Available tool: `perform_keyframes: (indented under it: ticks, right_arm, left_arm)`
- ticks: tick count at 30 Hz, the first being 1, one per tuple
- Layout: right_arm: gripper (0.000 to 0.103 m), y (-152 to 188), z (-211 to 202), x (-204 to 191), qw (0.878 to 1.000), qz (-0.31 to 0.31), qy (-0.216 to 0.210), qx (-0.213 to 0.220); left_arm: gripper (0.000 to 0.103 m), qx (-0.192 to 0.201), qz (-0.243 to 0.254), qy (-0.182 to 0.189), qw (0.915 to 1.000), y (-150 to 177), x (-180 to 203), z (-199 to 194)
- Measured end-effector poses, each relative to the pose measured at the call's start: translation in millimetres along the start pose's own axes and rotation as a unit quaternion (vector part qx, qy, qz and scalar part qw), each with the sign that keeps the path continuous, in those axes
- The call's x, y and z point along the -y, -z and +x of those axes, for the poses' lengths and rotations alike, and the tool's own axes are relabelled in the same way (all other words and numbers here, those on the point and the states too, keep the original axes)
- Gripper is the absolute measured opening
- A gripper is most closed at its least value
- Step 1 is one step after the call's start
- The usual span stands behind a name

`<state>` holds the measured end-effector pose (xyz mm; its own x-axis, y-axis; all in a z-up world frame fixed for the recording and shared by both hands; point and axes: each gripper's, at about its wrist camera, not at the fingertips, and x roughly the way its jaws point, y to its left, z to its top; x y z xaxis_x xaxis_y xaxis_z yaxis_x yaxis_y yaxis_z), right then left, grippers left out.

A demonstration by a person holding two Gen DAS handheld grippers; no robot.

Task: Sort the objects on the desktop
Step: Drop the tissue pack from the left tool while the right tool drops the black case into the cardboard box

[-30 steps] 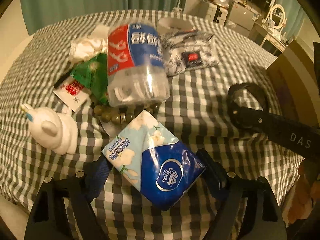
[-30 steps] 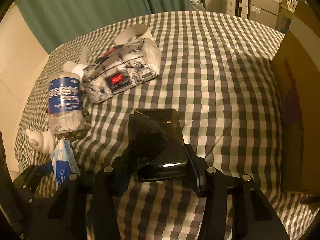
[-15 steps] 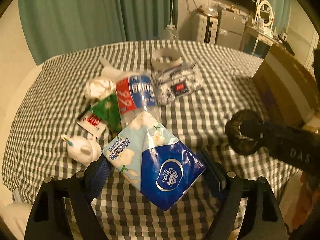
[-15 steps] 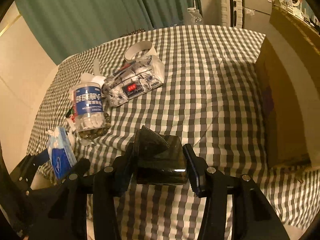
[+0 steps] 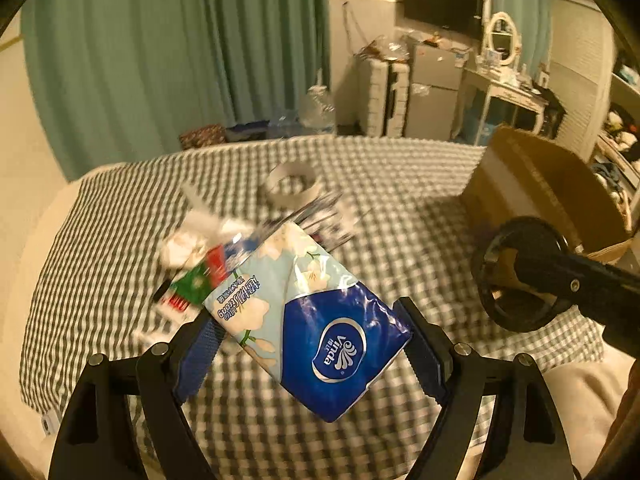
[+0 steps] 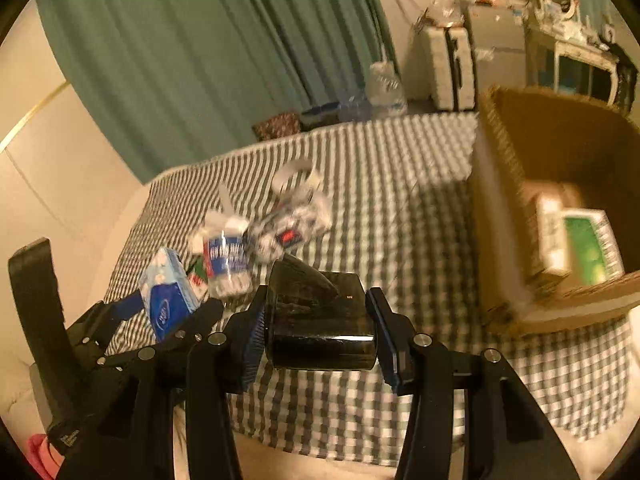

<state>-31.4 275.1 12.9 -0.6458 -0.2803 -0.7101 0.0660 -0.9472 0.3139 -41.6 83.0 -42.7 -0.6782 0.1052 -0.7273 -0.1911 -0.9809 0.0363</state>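
While both hands carry something above the checked tablecloth (image 5: 400,184), the relation that matters is where the cardboard box (image 6: 500,216) lies from each load. Nearest in the right wrist view, the right gripper (image 6: 316,320) is clenched on a glossy black case (image 6: 320,320), whose long axis runs across from one pad to the other, and the open box stands ahead and to the right of it, at the table edge. To its left, the left gripper (image 5: 308,336) grasps a blue Vinda tissue pack (image 5: 316,320) with the jaws wide; the pack sits tilted, its long axis going from lower right up to upper left. From this gripper the box is also on the right side, but farther, with the right gripper between them. So I judge the right hand is nearer to the box and should drop first. Farther on the cloth remain a cotton swab jar (image 6: 226,256), a printed tissue packet (image 6: 292,224) and a white tape roll (image 5: 294,184).
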Motion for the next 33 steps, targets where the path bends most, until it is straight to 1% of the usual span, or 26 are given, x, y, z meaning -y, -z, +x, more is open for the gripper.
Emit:
perform_keyframes:
  ticks: [5, 9, 10, 13, 15, 18, 20, 23, 26, 27, 28, 29, 30, 31, 33]
  right_arm:
    - [0.048, -22, -36, 19, 0.999, 0.005, 0.025, 0.037]
    - [0.048, -45, -58, 42, 0.995, 0.004, 0.082, 0.054]
    - [0.048, -48, -61, 47, 0.995, 0.005, 0.088, 0.056]
    - [0.048, -63, -70, 77, 0.991, 0.021, 0.120, 0.061]
    - [0.048, -70, -73, 98, 0.988, 0.036, 0.138, 0.065]
    - [0.048, -79, -74, 127, 0.982, 0.054, 0.166, 0.065]
    - [0.048, -82, -70, 145, 0.981, 0.065, 0.174, 0.060]
    - [0.048, -83, -64, 169, 0.978, 0.080, 0.185, 0.053]
    - [0.048, -82, -63, 186, 0.976, 0.084, 0.195, 0.049]
    - [0.048, -81, -62, 189, 0.976, 0.084, 0.197, 0.048]
    - [0.049, -79, -64, 192, 0.975, 0.085, 0.201, 0.051]
    - [0.055, -78, -65, 194, 0.973, 0.088, 0.206, 0.054]
    - [0.067, -78, -67, 195, 0.972, 0.093, 0.208, 0.058]
    - [0.070, -75, -70, 196, 0.971, 0.096, 0.210, 0.061]
    - [0.070, -73, -76, 194, 0.969, 0.104, 0.212, 0.068]
  left_arm:
    - [0.085, 0.025, 0.027, 0.032, 0.9988, -30, 44, -12]
    - [0.085, 0.042, 0.052, 0.068, 0.9955, -61, 91, -15]
    - [0.085, 0.044, 0.056, 0.074, 0.9947, -66, 99, -15]
    - [0.085, 0.055, 0.074, 0.104, 0.9903, -85, 136, -15]
    - [0.085, 0.070, 0.086, 0.119, 0.9868, -98, 163, -12]
    - [0.085, 0.064, 0.098, 0.137, 0.9837, -110, 195, -1]
    - [0.085, 0.056, 0.103, 0.146, 0.9823, -115, 213, 13]
    - [0.085, 0.039, 0.104, 0.156, 0.9814, -120, 227, 32]
    - [0.085, 0.017, 0.115, 0.162, 0.9799, -117, 238, 48]
    - [0.086, 0.010, 0.117, 0.163, 0.9795, -116, 239, 52]
    - [0.087, 0.005, 0.118, 0.157, 0.9806, -116, 239, 54]
    - [0.089, 0.003, 0.115, 0.146, 0.9827, -115, 238, 55]
    - [0.093, -0.002, 0.109, 0.130, 0.9855, -117, 234, 56]
    - [0.094, -0.007, 0.104, 0.126, 0.9866, -118, 231, 55]
    - [0.095, -0.002, 0.089, 0.128, 0.9878, -120, 218, 47]
